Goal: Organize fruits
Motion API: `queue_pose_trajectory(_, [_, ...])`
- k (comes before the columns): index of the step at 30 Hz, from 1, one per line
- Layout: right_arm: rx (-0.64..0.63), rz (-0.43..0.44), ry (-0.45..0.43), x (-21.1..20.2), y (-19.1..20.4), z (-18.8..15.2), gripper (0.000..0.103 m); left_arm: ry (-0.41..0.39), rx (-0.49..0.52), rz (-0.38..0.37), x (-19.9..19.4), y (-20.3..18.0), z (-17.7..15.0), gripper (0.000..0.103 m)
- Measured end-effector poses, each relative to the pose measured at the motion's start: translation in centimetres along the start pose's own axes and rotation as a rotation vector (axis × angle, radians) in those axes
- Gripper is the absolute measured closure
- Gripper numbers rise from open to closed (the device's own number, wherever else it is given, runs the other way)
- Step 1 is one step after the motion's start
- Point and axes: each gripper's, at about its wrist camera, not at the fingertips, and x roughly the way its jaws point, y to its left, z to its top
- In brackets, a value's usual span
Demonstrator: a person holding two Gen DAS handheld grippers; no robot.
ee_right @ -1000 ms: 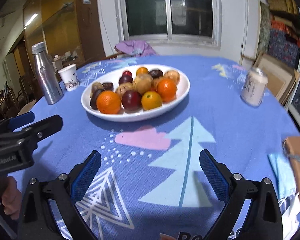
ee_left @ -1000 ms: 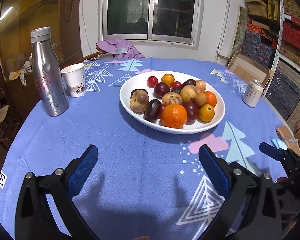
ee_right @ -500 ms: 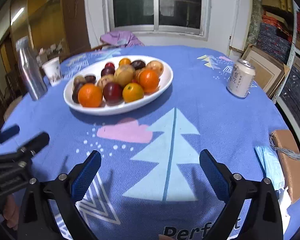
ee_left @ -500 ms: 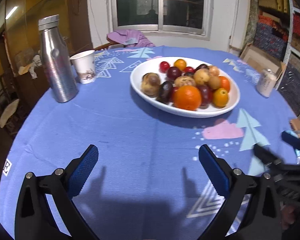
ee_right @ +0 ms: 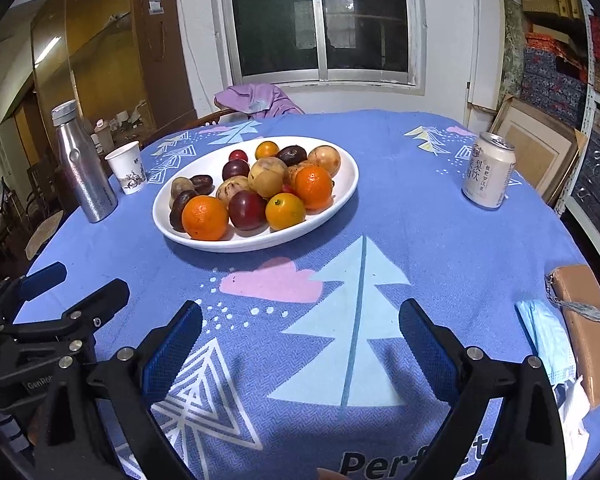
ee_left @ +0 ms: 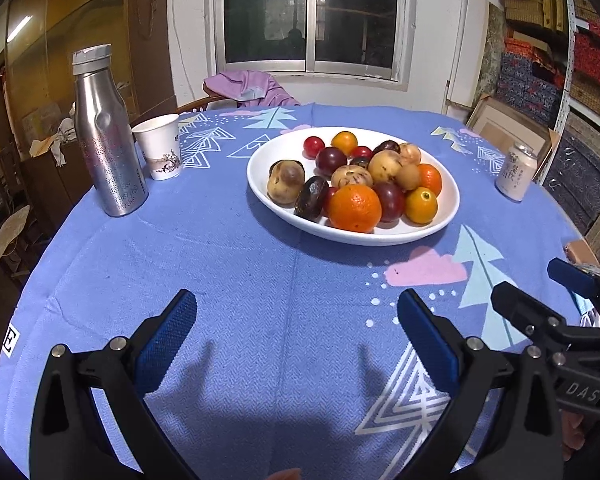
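A white oval plate (ee_left: pixel 448 216) (ee_right: pixel 340 200) sits mid-table, piled with several fruits: oranges (ee_left: pixel 354 208) (ee_right: pixel 205 217), dark plums (ee_left: pixel 389 200) (ee_right: pixel 247 209), brown spotted fruits (ee_left: pixel 286 182) (ee_right: pixel 267 176) and small red ones (ee_left: pixel 313 145). My left gripper (ee_left: pixel 296 332) is open and empty, low over the blue cloth, well short of the plate. My right gripper (ee_right: pixel 300 336) is open and empty, also near the table's front. Each gripper shows at the edge of the other's view: the right gripper at the right of the left wrist view (ee_left: pixel 540 292), the left gripper at the left of the right wrist view (ee_right: pixel 76 284).
A steel bottle (ee_left: pixel 108 140) (ee_right: pixel 82 168) and a paper cup (ee_left: pixel 160 146) (ee_right: pixel 127 167) stand left of the plate. A drink can (ee_left: pixel 516 172) (ee_right: pixel 488 172) stands at the right. A brown wallet (ee_right: pixel 584 320) and blue mask (ee_right: pixel 544 336) lie at the right edge.
Both grippers have drifted and turned slightly, so the plate sits differently in each view. Both stay open and empty. The fruits have not moved.
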Motion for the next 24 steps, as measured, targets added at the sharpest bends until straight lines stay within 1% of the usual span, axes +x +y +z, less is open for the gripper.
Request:
queue_pose_trajectory(3, [-0.004, 0.002, -0.005, -0.15, 0.12, -0.03, 0.003, -0.008, 0.014, 0.014, -0.08, -0.28, -0.05, 0.004])
queue_pose_trajectory(11, [0.006, 0.008, -0.006, -0.22, -0.07, -0.04, 0.003, -0.017, 0.021, 0.017, -0.33, -0.37, -0.07, 0.004])
queue_pose_trajectory(15, [0.004, 0.009, -0.007, -0.22, -0.03, -0.03, 0.003, -0.032, 0.025, 0.032, -0.51, -0.41, -0.18, 0.004])
queue_pose_trajectory(24, [0.008, 0.011, -0.007, -0.24, -0.06, -0.08, 0.003, -0.028, 0.028, 0.024, -0.46, -0.38, -0.01, 0.004])
